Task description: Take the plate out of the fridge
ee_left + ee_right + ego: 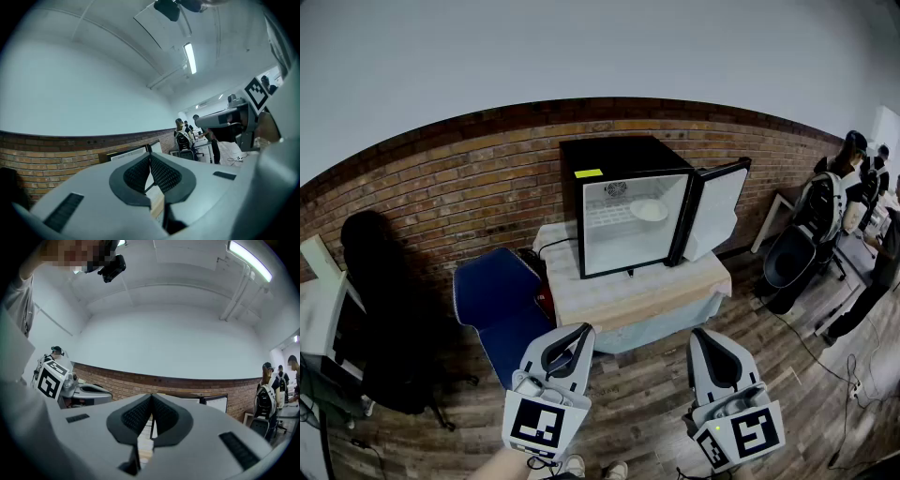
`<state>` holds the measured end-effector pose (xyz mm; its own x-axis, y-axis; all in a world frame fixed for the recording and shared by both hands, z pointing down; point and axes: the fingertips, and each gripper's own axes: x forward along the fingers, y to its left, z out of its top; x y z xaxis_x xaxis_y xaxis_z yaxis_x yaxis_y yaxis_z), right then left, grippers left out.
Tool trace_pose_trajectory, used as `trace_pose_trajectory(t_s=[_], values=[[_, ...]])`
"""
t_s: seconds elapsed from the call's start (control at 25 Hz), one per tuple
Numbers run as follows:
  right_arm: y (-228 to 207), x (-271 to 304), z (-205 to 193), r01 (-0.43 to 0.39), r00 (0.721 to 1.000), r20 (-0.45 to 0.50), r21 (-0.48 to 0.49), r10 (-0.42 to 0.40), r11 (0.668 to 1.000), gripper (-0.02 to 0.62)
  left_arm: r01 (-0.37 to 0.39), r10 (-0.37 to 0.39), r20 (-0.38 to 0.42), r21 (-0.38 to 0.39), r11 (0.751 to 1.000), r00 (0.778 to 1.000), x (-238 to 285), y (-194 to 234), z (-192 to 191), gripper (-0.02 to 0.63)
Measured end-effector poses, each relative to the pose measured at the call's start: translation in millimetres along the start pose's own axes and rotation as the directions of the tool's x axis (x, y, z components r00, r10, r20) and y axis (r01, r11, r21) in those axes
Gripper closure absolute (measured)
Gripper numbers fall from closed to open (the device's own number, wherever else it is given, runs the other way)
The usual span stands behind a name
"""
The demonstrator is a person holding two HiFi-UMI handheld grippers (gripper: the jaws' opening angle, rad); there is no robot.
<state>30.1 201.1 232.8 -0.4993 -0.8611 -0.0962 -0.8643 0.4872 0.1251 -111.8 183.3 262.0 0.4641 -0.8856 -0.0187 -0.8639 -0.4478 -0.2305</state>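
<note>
At the bottom of the head view, nearest the camera, the left tool [584, 330] and the right tool [698, 334] point up the frame side by side, apart from each other and well short of the fridge. In its own view the left tool [150, 157] has its dark ribbed pads pressed together at the tips with nothing between them, and the right tool [151, 397] is closed and empty in the same way. Up the frame from both, at upper centre, stands the black fridge [623, 159] with its door [717, 211] swung wide to the right, so the lit inside faces the tools. The plate [649, 210] lies inside, toward the right of the upper wire shelf [609, 217]; it looks pale and flat, though it is small here and its rim is hard to make out. It sits up the frame between the two tools, perhaps a little closer to the right one, which is also the side where the door hangs. Either tool would have to open before it could take the rim. The fridge rests on a low surface [637, 291] draped with a light cloth. A blue chair [492, 295] stands just left of it, with a black chair [384, 300] farther left. Behind runs a brick wall [441, 178] under pale plaster, the wooden floor [647, 375] lies below, and people [853, 187] work at the right edge.
</note>
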Motion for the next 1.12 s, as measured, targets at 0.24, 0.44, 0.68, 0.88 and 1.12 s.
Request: trace_pose_trajectory(t_s=[0.24,0.44,0.68,0.88,1.12], values=[[-7.1,-1.9,0.1,0.007,1.0,0.027,0.033,-0.008,0.999,0.566,-0.009,0.009,0.003,-0.002,1.0,1.0,2.7,-2.9,-3.2,0.588],[-10.6,0.2,-3.4,0.005,1.0,0.014,0.028,-0.006,1.0,0.566,-0.001,0.001,0.005,0.01,1.0,1.0,7.3,-4.4,-2.4,0.588],[-21.1,1.7,-5.5,0.016,1.0,0.014,0.029,-0.016,0.999,0.566,0.01,-0.01,-0.002,0.001,1.0,1.0,15.4,-8.9,-0.1,0.588],[-24.8,1.4,-12.7,0.009,1.0,0.01,0.036,-0.01,0.999,0.566,0.018,-0.018,-0.001,0.023,1.0,1.0,20.8,-14.8,-3.9,0.588],[-34.8,-0.7,-15.5,-0.001,1.0,0.015,0.035,0.001,0.999,0.566,0.011,-0.011,-0.018,-0.011,1.0,1.0,27.7,-23.0,-4.1,0.588]])
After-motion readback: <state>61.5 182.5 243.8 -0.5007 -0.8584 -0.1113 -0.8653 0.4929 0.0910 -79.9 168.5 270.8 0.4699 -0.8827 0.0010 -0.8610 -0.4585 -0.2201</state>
